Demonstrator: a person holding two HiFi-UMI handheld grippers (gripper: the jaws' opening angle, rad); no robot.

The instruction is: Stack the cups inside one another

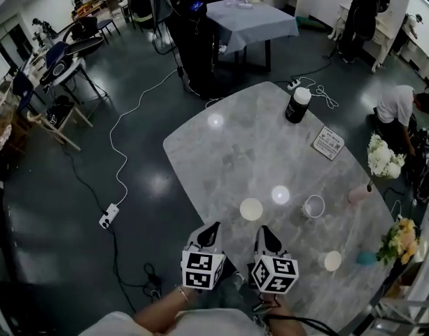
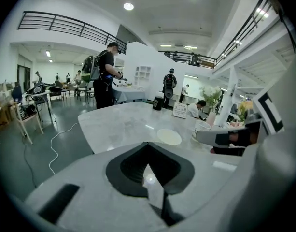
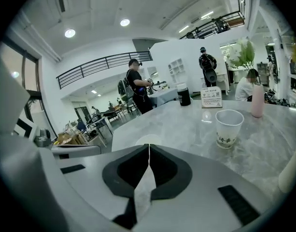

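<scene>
While the two tools hang over the near end of the grey marbled table [image 1: 221,152], three cups stand on it upright and apart, none nested. A cream paper cup [image 1: 251,209] is just ahead of the tools, a translucent plastic cup with dark print [image 1: 313,206] beside it, and a white cup [image 1: 332,260] nearer the right edge. The left tool [image 1: 213,228] and right tool [image 1: 263,231] are each closed and empty.

— Where does the head view sit?
— High above the grey marbled oval worktop [image 1: 228,152], looking steeply down, left tongs [image 1: 213,229] and right tongs [image 1: 263,232] near its bottom edge.
— The gripper views?
— Low, close behind their tongs, facing across that worktop; both catch the black white-capped bottle [image 3: 184,95].
</scene>
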